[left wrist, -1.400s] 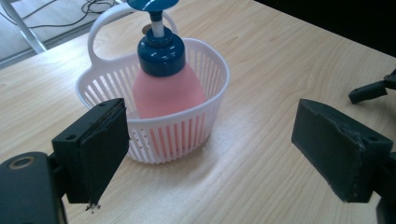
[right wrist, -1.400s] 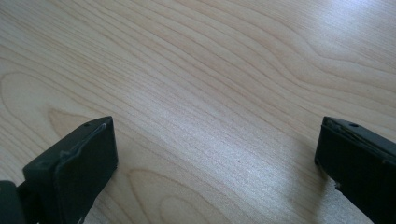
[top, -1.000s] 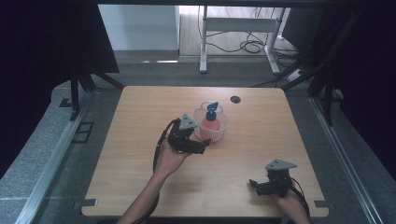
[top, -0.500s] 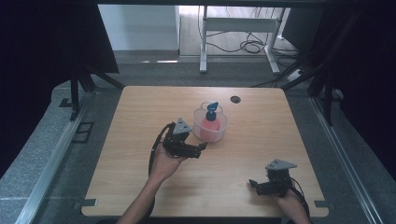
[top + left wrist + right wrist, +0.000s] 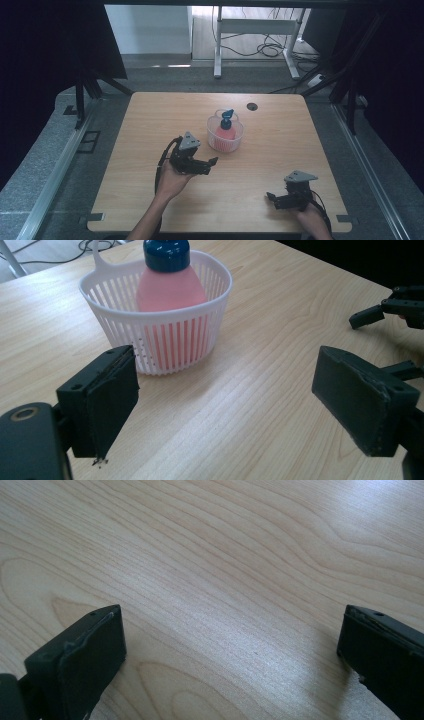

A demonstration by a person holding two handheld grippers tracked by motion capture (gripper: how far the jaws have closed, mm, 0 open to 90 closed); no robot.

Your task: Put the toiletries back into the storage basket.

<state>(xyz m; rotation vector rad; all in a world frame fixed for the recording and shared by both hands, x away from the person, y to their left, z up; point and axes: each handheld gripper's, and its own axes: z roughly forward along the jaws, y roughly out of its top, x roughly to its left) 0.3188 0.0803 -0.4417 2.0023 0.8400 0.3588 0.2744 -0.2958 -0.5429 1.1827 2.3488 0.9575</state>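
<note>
Two grippers sit spread and empty. Ahead of the left gripper (image 5: 212,161), up and to the left between its parted jaws in its own view, a white basket (image 5: 165,342) holds an upright pink bottle (image 5: 169,287) with a blue cap. It looks like the bottle is already placed; the next move likely means clearing the basket. Well behind, the right gripper (image 5: 270,196) hovers over bare table (image 5: 240,555).

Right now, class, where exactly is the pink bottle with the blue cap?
In the high view the pink bottle stands inside the white slatted basket near the table's middle, just ahead and right of the left hand-held gripper.
</note>
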